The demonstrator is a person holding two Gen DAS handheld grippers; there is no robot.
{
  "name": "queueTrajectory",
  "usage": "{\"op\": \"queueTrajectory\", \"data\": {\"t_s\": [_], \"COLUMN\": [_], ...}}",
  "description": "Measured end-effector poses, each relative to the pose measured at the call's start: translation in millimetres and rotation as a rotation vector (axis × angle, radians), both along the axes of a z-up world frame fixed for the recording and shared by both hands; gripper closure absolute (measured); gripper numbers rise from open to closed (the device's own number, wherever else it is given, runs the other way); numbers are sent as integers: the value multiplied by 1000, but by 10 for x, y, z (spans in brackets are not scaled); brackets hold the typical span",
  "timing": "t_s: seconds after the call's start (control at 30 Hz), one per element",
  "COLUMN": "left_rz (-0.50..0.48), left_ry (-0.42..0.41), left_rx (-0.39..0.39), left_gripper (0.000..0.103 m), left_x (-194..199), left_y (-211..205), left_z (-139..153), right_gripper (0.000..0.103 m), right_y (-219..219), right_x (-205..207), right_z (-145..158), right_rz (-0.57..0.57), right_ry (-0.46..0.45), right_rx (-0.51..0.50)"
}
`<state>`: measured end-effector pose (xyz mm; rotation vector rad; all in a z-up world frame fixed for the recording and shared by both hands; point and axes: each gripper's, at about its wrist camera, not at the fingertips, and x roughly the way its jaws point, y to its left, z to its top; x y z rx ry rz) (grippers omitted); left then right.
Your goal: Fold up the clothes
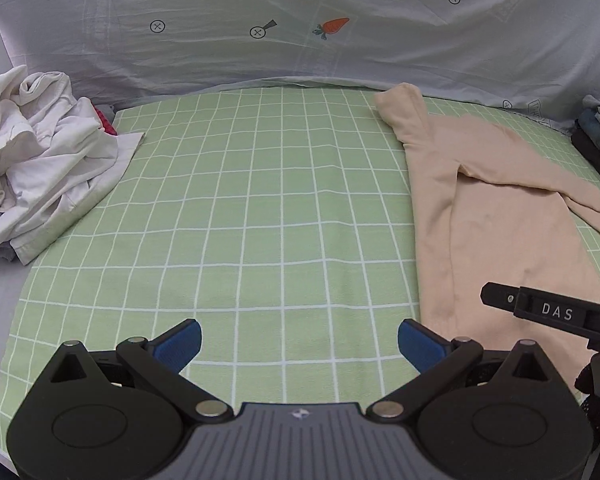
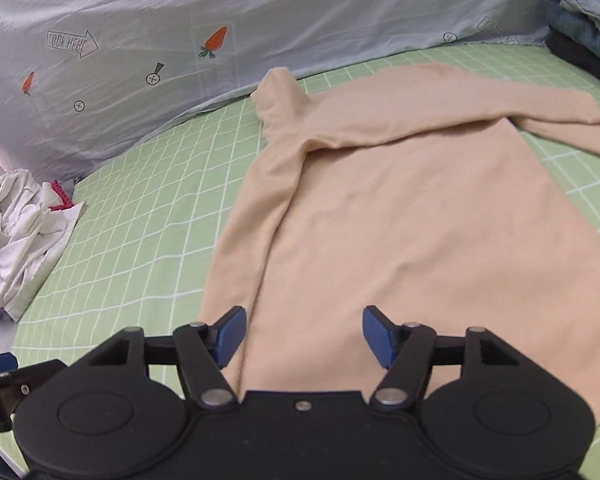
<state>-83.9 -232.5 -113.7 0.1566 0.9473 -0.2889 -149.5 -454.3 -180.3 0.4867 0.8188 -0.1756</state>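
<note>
While the left claw [image 1: 299, 342] gapes empty, the right claw [image 2: 303, 334] hangs open above the beige top [image 2: 400, 220]

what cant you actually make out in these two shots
- Beige top: its near hem is hidden behind the right gripper in the right wrist view; its right side is cut off by the frame edge in the left wrist view.
- White clothes pile: a red item behind it is mostly covered.
- Folded stack: cut off at the edge in both views.

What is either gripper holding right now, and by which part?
Nothing. The left gripper is open over the green sheet; the right gripper is open above the beige sweater.
</note>
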Motion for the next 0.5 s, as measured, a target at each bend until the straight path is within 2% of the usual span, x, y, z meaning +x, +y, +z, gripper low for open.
{"op": "queueTrajectory", "data": {"t_s": [0.2,0.4,0.5], "left_rz": [-65,-121,-130], "left_ry": [-6,2,2], "left_rx": [-25,-38,-49], "left_gripper": [0,0,0], "left_x": [-21,-145,-182], "left_y": [224,281,292], "left_z": [3,-58,-60], "right_gripper": [77,88,100], "right_y": [376,506,535], "right_x": [-30,-88,-126], "right_z": [-108,-133,-131], "right_rz": [-15,-20,-22], "right_ry": [38,58,60], "right_rx": [53,53,27]}}
